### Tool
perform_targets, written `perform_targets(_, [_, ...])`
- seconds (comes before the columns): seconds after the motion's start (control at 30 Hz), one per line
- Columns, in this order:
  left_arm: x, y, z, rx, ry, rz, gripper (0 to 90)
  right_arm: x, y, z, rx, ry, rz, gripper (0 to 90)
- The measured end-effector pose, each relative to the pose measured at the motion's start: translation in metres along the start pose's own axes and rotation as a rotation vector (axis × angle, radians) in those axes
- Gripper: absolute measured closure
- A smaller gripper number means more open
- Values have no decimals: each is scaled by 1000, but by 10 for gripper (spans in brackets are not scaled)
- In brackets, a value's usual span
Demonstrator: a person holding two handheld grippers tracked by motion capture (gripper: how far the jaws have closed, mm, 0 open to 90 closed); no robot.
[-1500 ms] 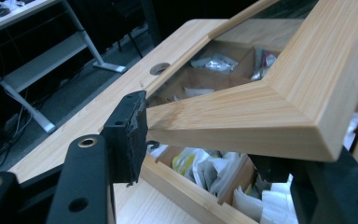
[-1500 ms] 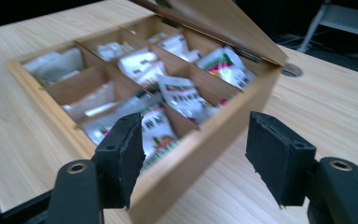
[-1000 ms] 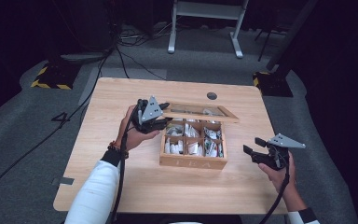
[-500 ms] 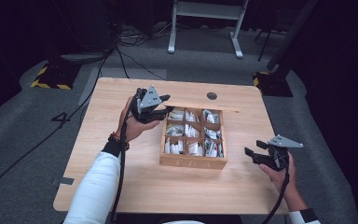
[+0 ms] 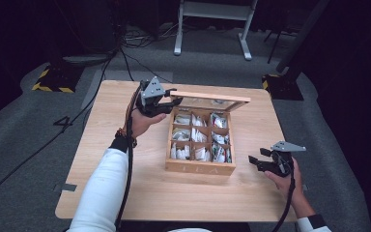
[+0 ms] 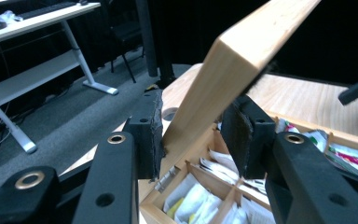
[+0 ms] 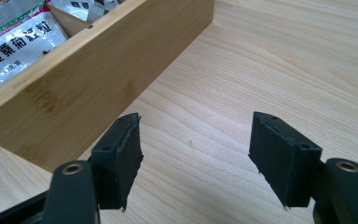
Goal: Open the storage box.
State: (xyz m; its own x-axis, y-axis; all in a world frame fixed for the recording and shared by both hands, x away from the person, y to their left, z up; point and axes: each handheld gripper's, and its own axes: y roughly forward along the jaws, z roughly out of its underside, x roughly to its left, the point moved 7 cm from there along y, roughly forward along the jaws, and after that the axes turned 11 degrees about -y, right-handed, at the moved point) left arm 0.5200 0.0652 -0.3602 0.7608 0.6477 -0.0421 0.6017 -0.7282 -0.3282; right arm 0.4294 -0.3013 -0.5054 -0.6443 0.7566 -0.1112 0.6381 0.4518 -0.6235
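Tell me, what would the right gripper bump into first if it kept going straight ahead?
Probably the wooden box. The right gripper points across bare table toward the box's side wall, its fingers open and empty.

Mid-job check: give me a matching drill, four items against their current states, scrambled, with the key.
Items:
1. left gripper
2. right gripper
3. glass-paned wooden lid
4. light wooden compartment box

States:
A. holds white sachets in its cells
B. raised, box open
C. jaws apart over bare tabletop
D. clamped on the lid's edge

Pairs: 1-D, 2-C, 3-B, 4-A
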Motion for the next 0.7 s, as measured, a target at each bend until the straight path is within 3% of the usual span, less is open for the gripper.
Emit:
perform_targets(0.3, [9, 6, -8, -16, -30, 1, 594, -1, 2, 3, 11, 17, -9, 342])
perform_targets(0.7, [22, 18, -19, -31, -63, -49, 592, -4, 9, 7, 17, 21, 17, 344])
